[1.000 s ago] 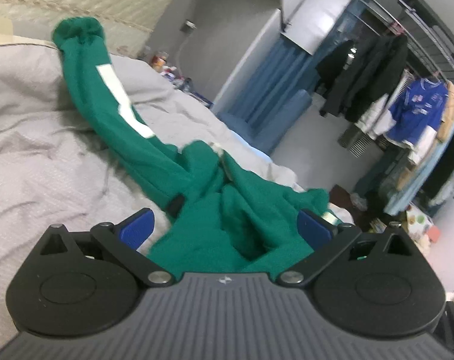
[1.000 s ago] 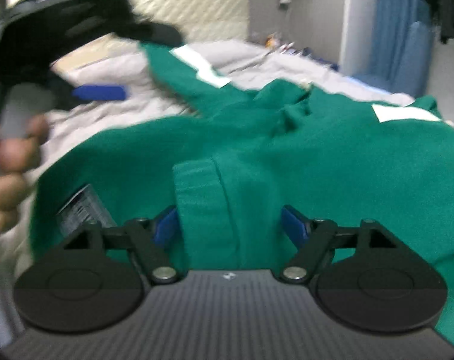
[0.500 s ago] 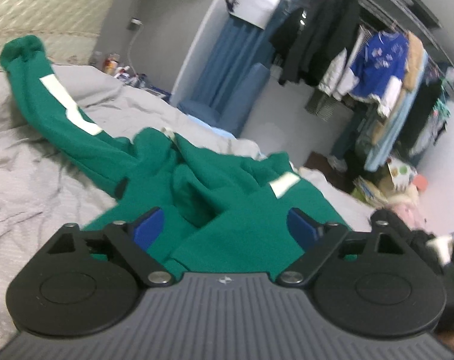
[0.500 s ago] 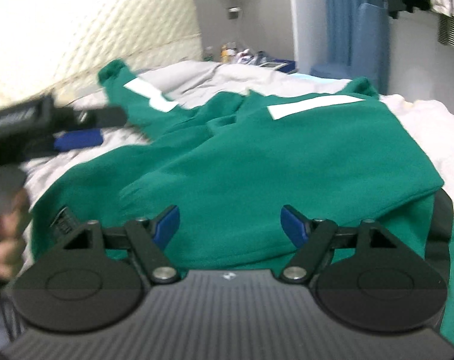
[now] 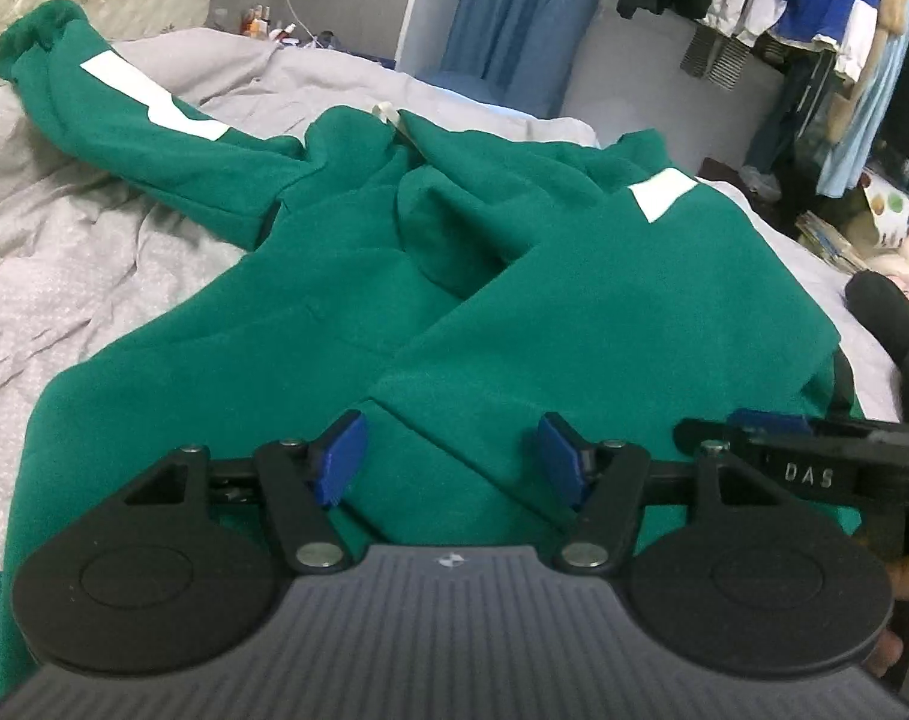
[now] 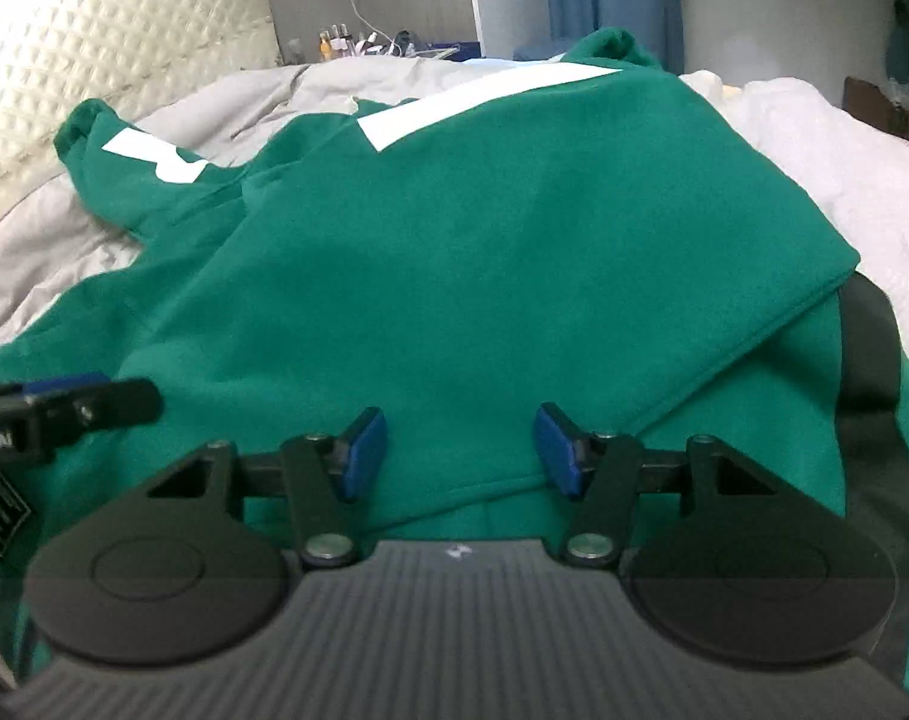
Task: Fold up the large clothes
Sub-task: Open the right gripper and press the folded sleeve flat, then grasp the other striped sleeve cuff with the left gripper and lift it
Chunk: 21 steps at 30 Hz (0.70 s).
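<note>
A large green sweatshirt [image 5: 394,312] with white stripes lies spread on the grey bedsheet [image 5: 82,252]; it also fills the right wrist view [image 6: 484,228]. One sleeve [image 5: 124,96] stretches to the far left. The right side is folded over the body, its edge running diagonally. My left gripper [image 5: 451,459] is open and empty just above the near hem. My right gripper [image 6: 460,450] is open and empty over the folded edge, and also shows at the right of the left wrist view [image 5: 766,420].
A quilted headboard [image 6: 124,30] stands at the far left. A white duvet [image 6: 814,138] lies to the right of the sweatshirt. A clothes rack [image 5: 814,12] with hanging garments and a blue chair [image 5: 550,36] stand beyond the bed.
Both grippers have pulled back toward the near hem. The right side of the sweatshirt now lies folded flat over the body. The right gripper has let go of the cuff.
</note>
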### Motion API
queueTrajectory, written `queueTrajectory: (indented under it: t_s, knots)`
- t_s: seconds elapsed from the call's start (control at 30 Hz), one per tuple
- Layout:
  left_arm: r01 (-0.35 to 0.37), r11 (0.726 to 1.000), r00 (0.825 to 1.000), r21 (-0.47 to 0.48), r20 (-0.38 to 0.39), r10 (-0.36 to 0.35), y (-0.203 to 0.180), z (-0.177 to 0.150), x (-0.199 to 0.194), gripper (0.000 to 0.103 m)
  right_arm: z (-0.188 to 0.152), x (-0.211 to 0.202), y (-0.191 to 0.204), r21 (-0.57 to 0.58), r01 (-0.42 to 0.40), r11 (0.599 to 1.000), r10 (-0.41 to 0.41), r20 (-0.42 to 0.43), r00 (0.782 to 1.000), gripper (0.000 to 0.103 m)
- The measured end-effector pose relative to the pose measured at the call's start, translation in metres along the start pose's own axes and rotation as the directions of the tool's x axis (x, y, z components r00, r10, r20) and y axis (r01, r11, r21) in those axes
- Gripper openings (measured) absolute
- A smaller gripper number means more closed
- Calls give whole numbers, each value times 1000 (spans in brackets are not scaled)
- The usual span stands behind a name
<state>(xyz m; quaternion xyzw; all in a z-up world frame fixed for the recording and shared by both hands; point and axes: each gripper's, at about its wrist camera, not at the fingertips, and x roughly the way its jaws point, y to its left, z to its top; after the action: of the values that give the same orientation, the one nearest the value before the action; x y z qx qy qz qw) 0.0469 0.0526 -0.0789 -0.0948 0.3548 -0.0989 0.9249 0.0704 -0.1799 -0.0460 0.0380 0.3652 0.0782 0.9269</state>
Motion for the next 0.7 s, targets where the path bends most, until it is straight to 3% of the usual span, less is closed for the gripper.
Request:
queueTrajectory:
  t_s: [0.13,0.27,0.33,0.4,0.47,0.57,0.7]
  knots:
    - [10,999,1000,-52,29,-8,5,2,-4,70,0,-4,3,-5,4,1000,-4,-4,1000,58]
    - [37,983,995,-179,93,-20,26,17,-21,71,1,-11,-5,56,-17,998,17,-6,1000,58]
    - [-6,982,991,-187,130,31,33,30,-31,75,3,-13,-6,57,-6,998,6,-8,1000,59]
    - [-100,988,986,-116,125,114,37,49,-29,78,5,-16,-3,40,22,999,-22,-3,1000,59]
    - [-136,988,983,-79,115,145,53,66,-19,78,6,-19,-2,34,15,999,-16,16,1000,59]
    - [-211,971,974,-110,60,219,97,92,4,78,8,-21,1,14,8,1000,-9,41,999,59]
    - [-146,943,987,-300,20,159,174,114,32,78,13,-18,-1,44,-11,999,9,52,999,59]
